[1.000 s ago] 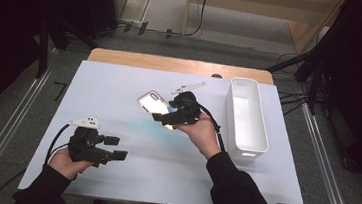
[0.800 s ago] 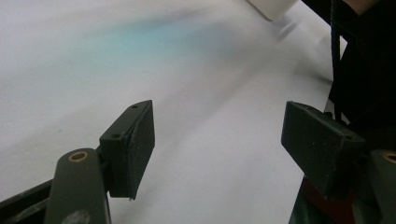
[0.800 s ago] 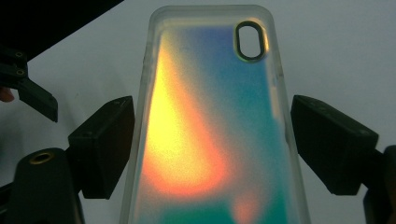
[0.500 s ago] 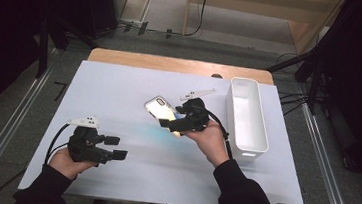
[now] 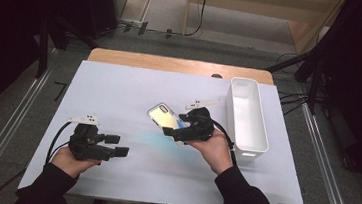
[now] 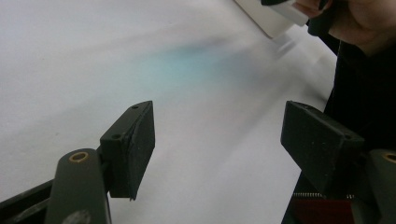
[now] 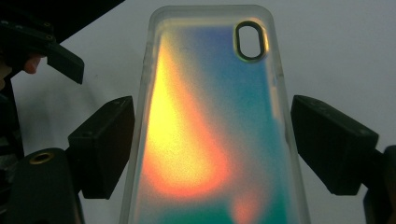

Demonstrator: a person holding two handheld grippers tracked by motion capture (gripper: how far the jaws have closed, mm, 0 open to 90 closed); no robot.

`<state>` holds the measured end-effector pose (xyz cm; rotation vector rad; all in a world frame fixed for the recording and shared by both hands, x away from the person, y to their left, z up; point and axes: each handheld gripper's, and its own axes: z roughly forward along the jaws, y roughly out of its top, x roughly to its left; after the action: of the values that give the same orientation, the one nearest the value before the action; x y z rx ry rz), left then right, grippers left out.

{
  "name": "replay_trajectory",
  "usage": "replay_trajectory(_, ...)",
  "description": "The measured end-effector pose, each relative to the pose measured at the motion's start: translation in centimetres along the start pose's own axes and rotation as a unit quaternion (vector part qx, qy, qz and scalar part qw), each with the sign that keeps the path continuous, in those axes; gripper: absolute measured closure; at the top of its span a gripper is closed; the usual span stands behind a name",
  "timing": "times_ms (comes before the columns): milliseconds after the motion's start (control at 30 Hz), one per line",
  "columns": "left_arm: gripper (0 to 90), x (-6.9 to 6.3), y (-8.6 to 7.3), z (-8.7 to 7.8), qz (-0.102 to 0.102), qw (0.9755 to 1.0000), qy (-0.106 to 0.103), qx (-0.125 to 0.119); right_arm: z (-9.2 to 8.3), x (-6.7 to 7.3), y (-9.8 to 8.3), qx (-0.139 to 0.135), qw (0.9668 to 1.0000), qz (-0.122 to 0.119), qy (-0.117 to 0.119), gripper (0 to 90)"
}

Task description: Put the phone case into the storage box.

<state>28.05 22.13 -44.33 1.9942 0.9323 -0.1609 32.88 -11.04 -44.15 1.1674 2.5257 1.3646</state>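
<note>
1. Right gripper (image 5: pixel 182 131) has carried the case (image 5: pixel 166 119) rightward toward the bin (image 5: pixel 247 119) since a second ago; left gripper (image 5: pixel 114 145) hasn't moved.
2. Right jaws are closed on the case's long edges, one pad each side in the right gripper view (image 7: pixel 212 116). Case is held off the table (image 5: pixel 120 86), camera hole at the far end, probably so it can drop lengthwise.
3. Left jaws spread wide, nothing between them, parked near-left out of the way.
4. Bin sits at right, just beyond the right hand (image 5: pixel 214 148).

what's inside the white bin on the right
The white bin looks empty: its bare pale floor shows along its length. Its near end is partly hidden behind the right tool.
</note>
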Motion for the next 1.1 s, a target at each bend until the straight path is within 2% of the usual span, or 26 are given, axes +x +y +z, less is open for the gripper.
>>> replay_trajectory(167, 26.2, 0.1, 0.3, 0.2, -0.012, 0.9999, -0.008, 0.003, 0.1, 0.5, -0.9, 0.000, 0.9999, 0.007, -0.012, 15.4)
replay_trajectory(400, 28.2, 0.3, 0.8, 0.3, -0.018, 0.9996, -0.020, 0.000, 0.3, 0.9, -2.0, -0.003, 0.9993, 0.016, -0.034, 15.4)
replay_trajectory(667, 27.8, 0.3, 1.4, 0.6, -0.024, 0.9997, -0.008, 0.004, 0.5, 1.2, -2.7, -0.010, 0.9976, 0.033, -0.061, 15.4)
replay_trajectory(867, 27.5, 0.6, 2.0, 0.7, -0.046, 0.9989, -0.006, 0.008, 0.9, 1.4, -3.2, -0.021, 0.9959, 0.053, -0.069, 15.4)
replay_trajectory(1000, 24.7, 0.5, 2.6, 0.7, -0.038, 0.9993, 0.003, 0.006, 1.2, 1.8, -3.4, -0.031, 0.9949, 0.059, -0.076, 15.4)
replay_trajectory(1100, 24.6, 0.6, 3.0, 0.8, -0.045, 0.9989, 0.007, 0.005, 1.4, 2.0, -3.7, -0.037, 0.9940, 0.065, -0.080, 15.4)
